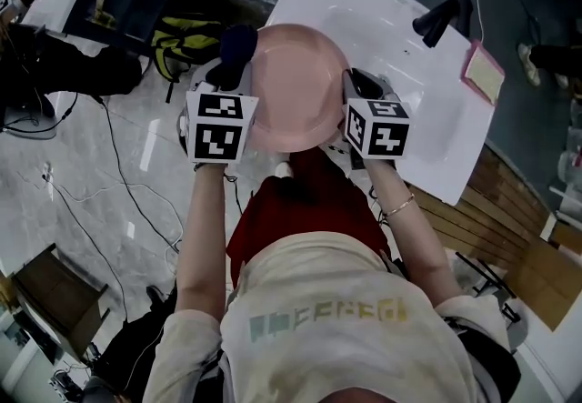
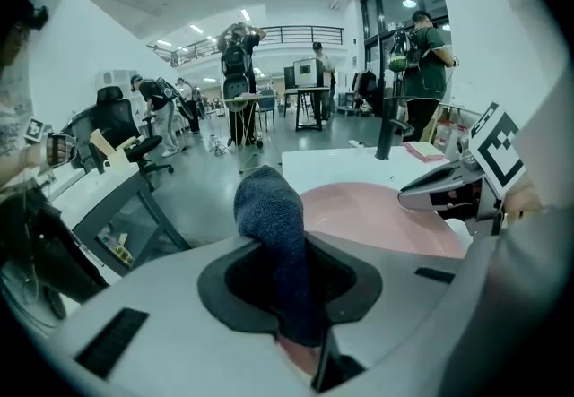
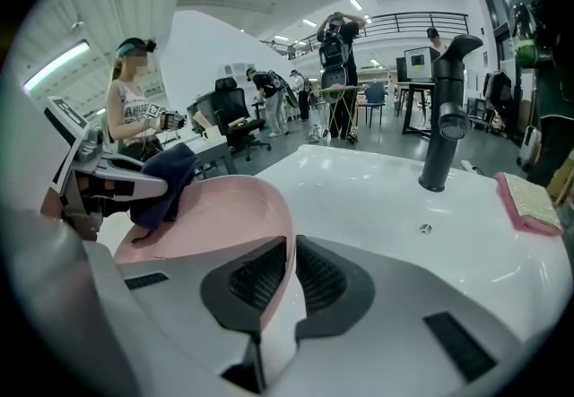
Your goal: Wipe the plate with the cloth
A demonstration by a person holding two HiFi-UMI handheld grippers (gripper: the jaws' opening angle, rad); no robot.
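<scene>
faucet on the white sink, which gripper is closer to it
Right. The right gripper is shut on the pink plate rim on the side toward the faucet; the left gripper, shut on the dark cloth, sits at the plate's opposite edge, farther away.

I see the plate (image 1: 296, 87) at the near left edge of the sink top (image 1: 382, 19). My left gripper (image 2: 296, 297) holds the cloth (image 2: 269, 216) on its left rim, and my right gripper (image 3: 289, 288) clamps its right rim. The faucet (image 1: 444, 17) stands far right, with the sponge (image 1: 482, 72) right of it.
</scene>
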